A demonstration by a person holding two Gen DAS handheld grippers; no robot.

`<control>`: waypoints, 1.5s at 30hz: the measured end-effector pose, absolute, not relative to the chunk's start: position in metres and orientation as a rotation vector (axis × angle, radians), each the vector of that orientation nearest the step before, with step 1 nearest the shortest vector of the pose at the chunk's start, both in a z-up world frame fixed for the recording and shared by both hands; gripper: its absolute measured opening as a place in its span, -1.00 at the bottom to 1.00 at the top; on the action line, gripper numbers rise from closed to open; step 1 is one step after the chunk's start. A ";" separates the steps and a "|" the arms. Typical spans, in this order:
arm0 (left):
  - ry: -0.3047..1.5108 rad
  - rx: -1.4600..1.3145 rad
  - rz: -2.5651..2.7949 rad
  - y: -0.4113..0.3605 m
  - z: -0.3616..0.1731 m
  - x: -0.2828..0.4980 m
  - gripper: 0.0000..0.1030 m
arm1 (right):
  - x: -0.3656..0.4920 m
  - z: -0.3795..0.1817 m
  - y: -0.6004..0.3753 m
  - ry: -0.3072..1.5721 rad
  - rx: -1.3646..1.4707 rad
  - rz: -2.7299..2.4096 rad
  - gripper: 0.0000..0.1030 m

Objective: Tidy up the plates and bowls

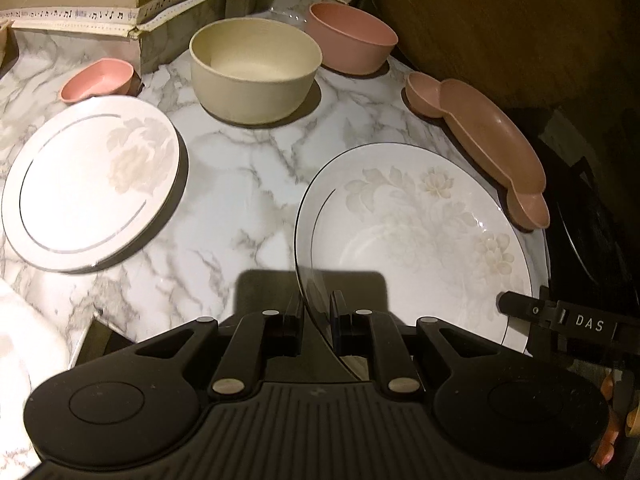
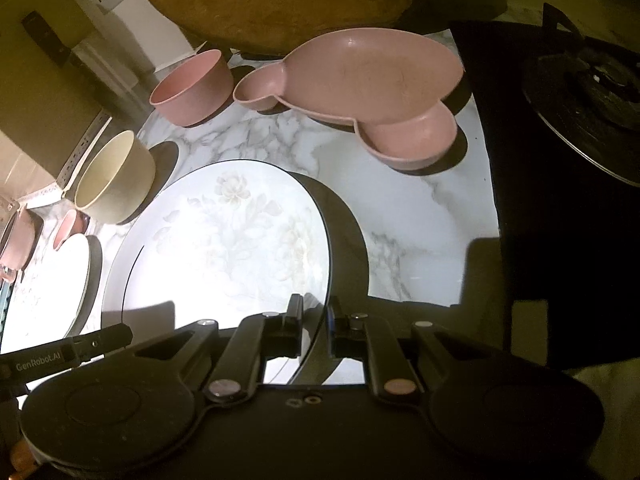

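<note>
A large white floral plate point(image 1: 420, 232) hangs just above the marble counter point(image 1: 240, 168), held from two sides. My left gripper point(image 1: 318, 312) is shut on its left rim. My right gripper point(image 2: 316, 312) is shut on its right rim, where the same floral plate point(image 2: 228, 240) fills the middle of the right wrist view. A second white plate point(image 1: 92, 184) with a silver ring lies flat on the left. Behind stand a cream bowl point(image 1: 254, 68), a pink bowl point(image 1: 350, 36), a small pink dish point(image 1: 98, 80) and a pink sectioned tray point(image 1: 488, 140).
A cardboard box point(image 1: 100, 4) stands at the back left. A brown round board point(image 1: 500, 20) leans at the back right. A black gas hob point(image 2: 580, 92) borders the counter on the right. White cloth point(image 1: 16, 332) lies at the lower left.
</note>
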State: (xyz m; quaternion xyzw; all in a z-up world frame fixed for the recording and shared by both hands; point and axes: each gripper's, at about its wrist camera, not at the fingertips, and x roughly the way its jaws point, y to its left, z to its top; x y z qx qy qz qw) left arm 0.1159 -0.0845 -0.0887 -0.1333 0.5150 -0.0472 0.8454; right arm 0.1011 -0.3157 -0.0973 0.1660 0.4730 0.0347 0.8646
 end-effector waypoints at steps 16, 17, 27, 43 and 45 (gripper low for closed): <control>1.072 -0.278 -0.109 -0.082 -0.085 0.111 -0.75 | 0.093 -0.094 -0.314 0.972 0.301 0.060 -0.57; 1.071 -0.280 -0.109 -0.082 -0.085 0.110 -0.75 | 0.093 -0.094 -0.315 0.969 0.295 0.057 -0.55; 1.022 -0.243 -0.096 -0.076 -0.070 0.103 -0.73 | 0.090 -0.071 -0.306 0.888 0.219 0.083 -0.23; 0.860 -0.215 -0.053 -0.049 -0.031 0.080 0.17 | 0.089 -0.035 -0.257 0.776 0.154 0.222 0.35; 0.848 -0.219 -0.043 -0.043 -0.027 0.077 0.18 | 0.088 -0.032 -0.249 0.765 0.145 0.239 0.43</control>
